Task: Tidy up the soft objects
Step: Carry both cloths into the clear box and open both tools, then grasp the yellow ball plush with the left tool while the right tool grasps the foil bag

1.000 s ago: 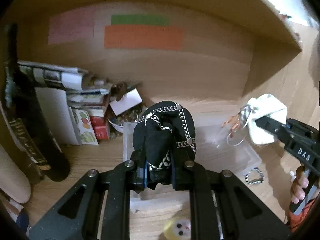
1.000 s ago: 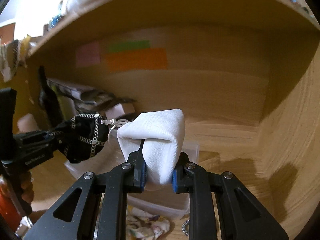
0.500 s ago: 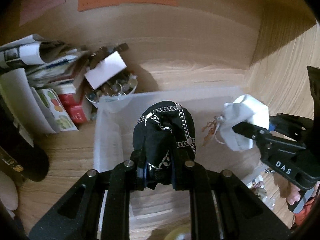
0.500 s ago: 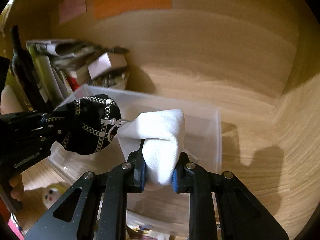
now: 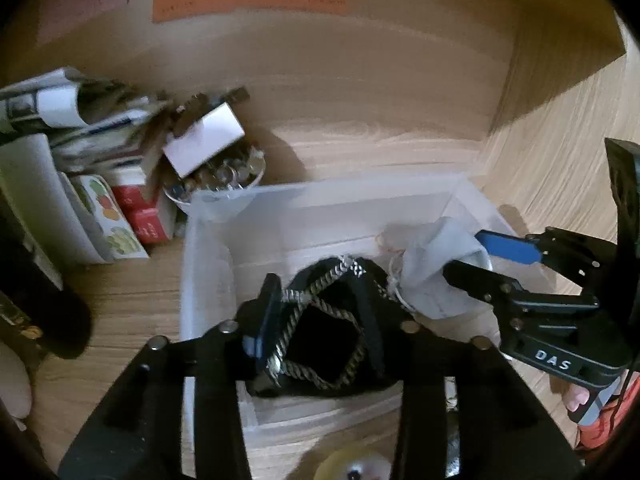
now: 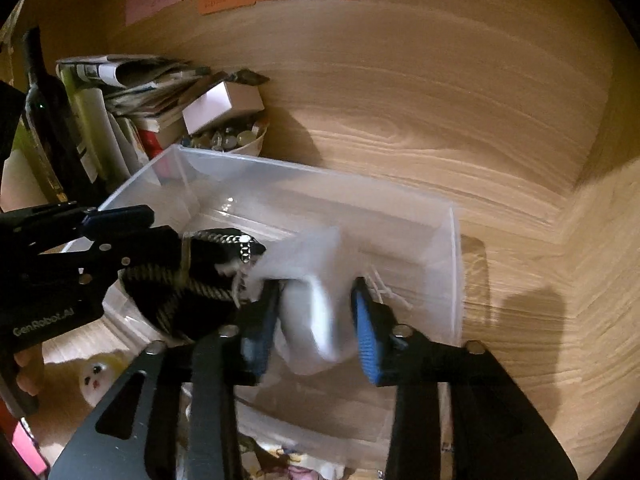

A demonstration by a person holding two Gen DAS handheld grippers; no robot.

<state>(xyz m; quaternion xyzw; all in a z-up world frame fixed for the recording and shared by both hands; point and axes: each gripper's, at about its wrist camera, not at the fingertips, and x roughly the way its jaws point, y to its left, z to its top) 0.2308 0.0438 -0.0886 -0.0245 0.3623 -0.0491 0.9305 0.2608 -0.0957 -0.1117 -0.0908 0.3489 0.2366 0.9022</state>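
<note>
Both of your tongs have sprung apart since half a second ago, when each was clenched on its bundle above the clear plastic bin [image 6: 454, 264]. Your left tongs [image 5: 320, 320] now stand released around the black chain-trimmed pouch [image 5: 324, 336], which sits low in the bin at 6 o'clock of the left view. Your right tongs [image 6: 316, 320] are likewise released, the white cloth pouch [image 6: 312, 300] blurred between the blue pads [image 6: 366, 340], seemingly dropping, at 3 o'clock of the black one.

What could go wrong: the white pouch's cord and ring [image 5: 394, 284] lie right against the black pouch's metal chain, so they may well snag, and if you lift away quickly one finger could drag a bundle back out. The bin is light, thin-walled and translucent; a nudge from either finger could slide it on the smooth wooden shelf [image 6: 440, 120] toward the bowl of glossy beads [image 6: 232, 138] at 11 o'clock.

Both pouches are limp, rounded fabric that will slump where it lands; the chain is hard, braided and shiny.
</note>
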